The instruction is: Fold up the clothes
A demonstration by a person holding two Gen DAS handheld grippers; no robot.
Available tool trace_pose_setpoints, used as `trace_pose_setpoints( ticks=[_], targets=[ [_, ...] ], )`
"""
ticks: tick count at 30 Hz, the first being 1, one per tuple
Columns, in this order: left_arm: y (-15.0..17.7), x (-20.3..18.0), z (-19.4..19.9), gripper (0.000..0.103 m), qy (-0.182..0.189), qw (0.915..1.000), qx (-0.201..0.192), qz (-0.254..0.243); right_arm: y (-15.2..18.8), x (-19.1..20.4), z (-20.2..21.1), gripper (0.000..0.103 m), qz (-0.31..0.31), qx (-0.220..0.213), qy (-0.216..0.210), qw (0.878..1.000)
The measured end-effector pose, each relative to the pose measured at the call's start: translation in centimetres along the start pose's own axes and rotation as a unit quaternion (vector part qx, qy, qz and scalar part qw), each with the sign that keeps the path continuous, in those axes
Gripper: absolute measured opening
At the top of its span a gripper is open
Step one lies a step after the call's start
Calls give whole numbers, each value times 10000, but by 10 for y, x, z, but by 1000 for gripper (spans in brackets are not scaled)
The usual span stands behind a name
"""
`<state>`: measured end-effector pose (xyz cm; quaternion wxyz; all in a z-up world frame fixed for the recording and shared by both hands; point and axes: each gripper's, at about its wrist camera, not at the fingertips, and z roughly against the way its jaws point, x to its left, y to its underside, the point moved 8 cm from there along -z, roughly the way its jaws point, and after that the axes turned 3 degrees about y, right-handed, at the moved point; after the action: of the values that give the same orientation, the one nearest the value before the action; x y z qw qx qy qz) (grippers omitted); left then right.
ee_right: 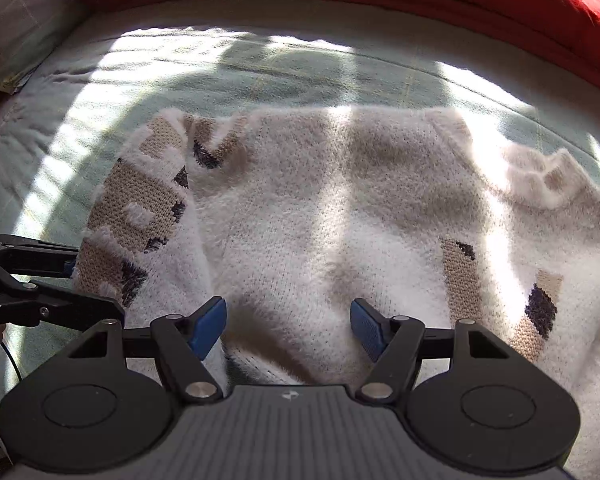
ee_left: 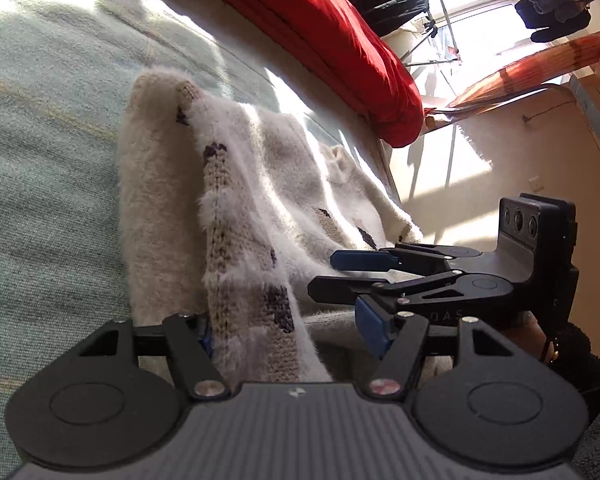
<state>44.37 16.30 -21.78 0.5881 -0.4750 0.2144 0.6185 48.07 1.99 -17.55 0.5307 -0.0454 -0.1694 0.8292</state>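
A fluffy cream knitted sweater with beige and dark brown patches (ee_left: 260, 184) lies on a pale green woven bedspread (ee_left: 40, 160), partly folded, one furry edge turned over so its beige knit underside shows. The left gripper (ee_left: 290, 336), black with blue pads, sits at the sweater's near edge with its jaws spread wide, sweater fabric lying between them. The right gripper (ee_left: 348, 276) reaches in from the sweater's right side, its blue-tipped fingers parted, over the sweater's near right edge. Beyond the sweater, a thick red quilt (ee_left: 340, 40) runs along the bedspread's far edge.
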Motion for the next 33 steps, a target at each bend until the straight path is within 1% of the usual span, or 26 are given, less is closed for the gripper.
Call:
trace_pose_setpoints(
  ticks=[3,5,6,7,8,10,13,16,20,23,25,26,28,29,31,33],
  targets=[
    [7,-6,-7,62,-93,9998,130,-127,0,-3,4,73,-66,-8,-23,10000],
    [12,-6,-6,48,-303,9993,195,-111,0,-4,6,73,-98,-16,-35,9999],
    [14,-5,-4,32,-470,9986,228,-88,0,-4,8,73,-102,-26,-36,9999],
    [15,-2,-3,23,-677,9974,261,-48,0,-4,9,73,-105,-35,-37,9999],
    [16,1,0,22,-912,9954,292,6,0,-4,10,73,-108,-44,-38,9999],
    [18,5,5,14,-1317,9907,343,96,-1,-4,13,73,-115,-63,-40,9999],
    [13,2,17,9,-1744,9840,358,5,-1,-4,17,73,-125,-91,-43,9999],
    [5,-1,31,9,-2190,9750,333,-188,-1,-4,21,73,-135,-119,-46,9998],
    [-8,6,56,9,-2684,9625,278,-262,-1,-5,30,73,-190,-159,-95,9996],
    [-16,13,79,9,-3061,9513,194,-303,-2,-7,37,73,-236,-203,-127,9994],
    [-20,21,92,9,-3344,9419,147,-284,-2,-8,43,73,-265,-254,-136,9992],
    [-21,26,98,9,-3563,9338,142,-295,-2,-10,45,73,-281,-282,-128,9991],
    [-23,39,110,9,-4106,9110,170,-347,-3,-13,49,73,-307,-324,-119,9989],
    [-25,46,116,9,-4284,9028,173,-331,-3,-15,51,73,-322,-344,-112,9988],
    [-30,59,128,9,-4513,8920,140,-233,-2,-18,53,73,-350,-375,-90,9986],
    [-36,69,135,9,-4665,8842,110,-199,-1,-23,55,73,-393,-400,-44,9984]
  ],
)
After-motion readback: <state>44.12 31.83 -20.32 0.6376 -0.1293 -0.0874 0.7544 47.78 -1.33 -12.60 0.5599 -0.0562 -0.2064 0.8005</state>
